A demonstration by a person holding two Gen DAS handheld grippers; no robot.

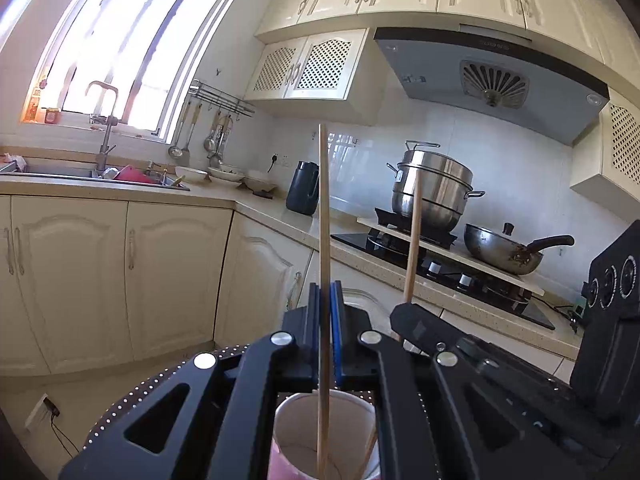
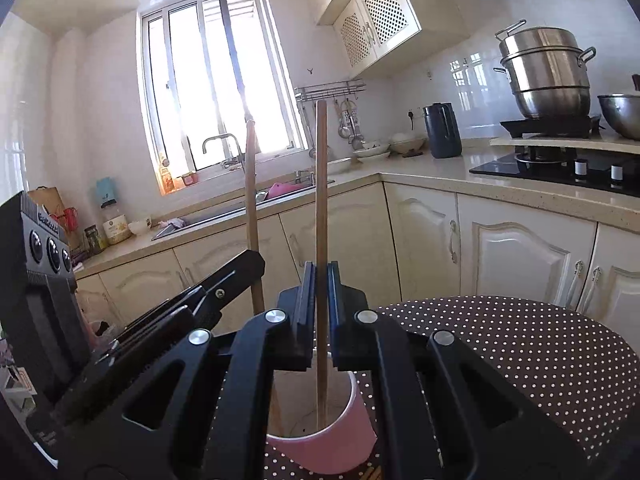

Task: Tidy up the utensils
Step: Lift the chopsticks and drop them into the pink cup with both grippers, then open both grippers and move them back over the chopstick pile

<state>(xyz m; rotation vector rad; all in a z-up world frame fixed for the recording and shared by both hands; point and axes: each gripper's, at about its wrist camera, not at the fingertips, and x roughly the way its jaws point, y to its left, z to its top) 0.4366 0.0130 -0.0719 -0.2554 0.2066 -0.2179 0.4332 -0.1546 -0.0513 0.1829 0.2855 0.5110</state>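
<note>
Above the pink paper cup (image 2: pixel 320 436) on the dotted tabletop (image 2: pixel 520 344), each claw, left (image 1: pixel 325 320) and right (image 2: pixel 320 300), was clamped tight on one upright wooden chopstick (image 1: pixel 323 208) (image 2: pixel 321 184), tips lowered inside for stowing.

Black tool (image 1: pixel 325 312) with blue pads, silver screws.

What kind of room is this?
A home kitchen: a sink under the window, a gas stove carrying a steel steamer pot, with a range hood above.
</note>
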